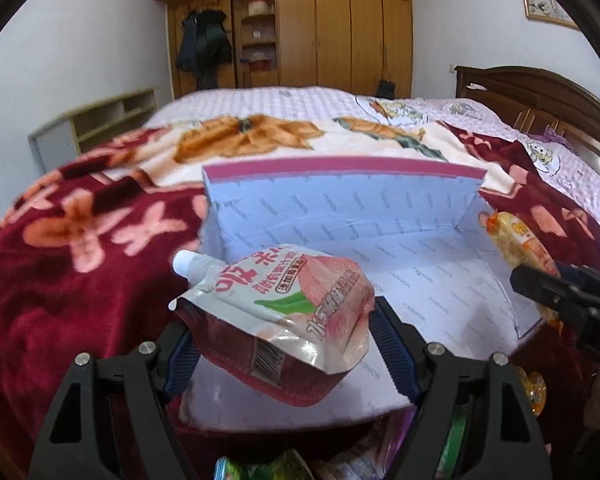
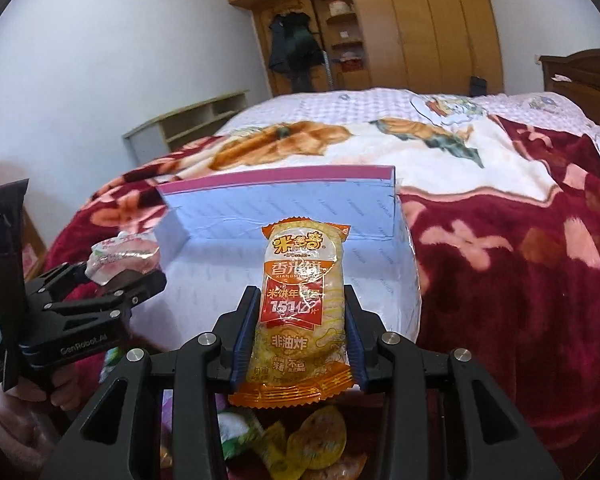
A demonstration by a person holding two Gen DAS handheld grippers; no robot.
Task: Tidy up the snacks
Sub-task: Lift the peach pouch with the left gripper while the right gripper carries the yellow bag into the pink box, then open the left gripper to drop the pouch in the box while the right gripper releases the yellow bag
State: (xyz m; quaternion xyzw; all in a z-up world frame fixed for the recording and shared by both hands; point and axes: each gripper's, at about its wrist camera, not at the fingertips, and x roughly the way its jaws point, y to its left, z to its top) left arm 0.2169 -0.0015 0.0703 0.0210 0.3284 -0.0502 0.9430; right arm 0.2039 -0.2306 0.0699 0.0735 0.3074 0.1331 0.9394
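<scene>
The left gripper (image 1: 284, 344) is pinching a pink spouted jelly drink pouch (image 1: 284, 300) between its blue-padded fingers (image 1: 182, 356), with the white capped spout pointing up and to the left. The pouch is hanging over the near left part of a shallow light-blue cardboard box (image 1: 400, 216), whose far wall is carrying a magenta strip along its top edge. In the right wrist view, the same left gripper (image 2: 116, 276) is showing at the left edge, with the pouch (image 2: 124, 258) sitting just beside the near left corner of the box (image 2: 292, 204).

The right gripper (image 2: 300, 336) is clamping an orange and yellow rice cracker packet (image 2: 302, 308) lengthwise between its fingers (image 2: 244, 332), the packet standing upright over the box floor. In the left wrist view, the right gripper (image 1: 556, 280) is entering from the right with the packet (image 1: 516, 240) projecting toward the right box wall.

The box is resting on a dark red floral blanket (image 1: 80, 248) that is covering the bed. More loose snack packets (image 2: 312, 444) are lying below the grippers at the bottom edge, partly hidden. A wooden wardrobe (image 1: 340, 28) is standing against the far wall.
</scene>
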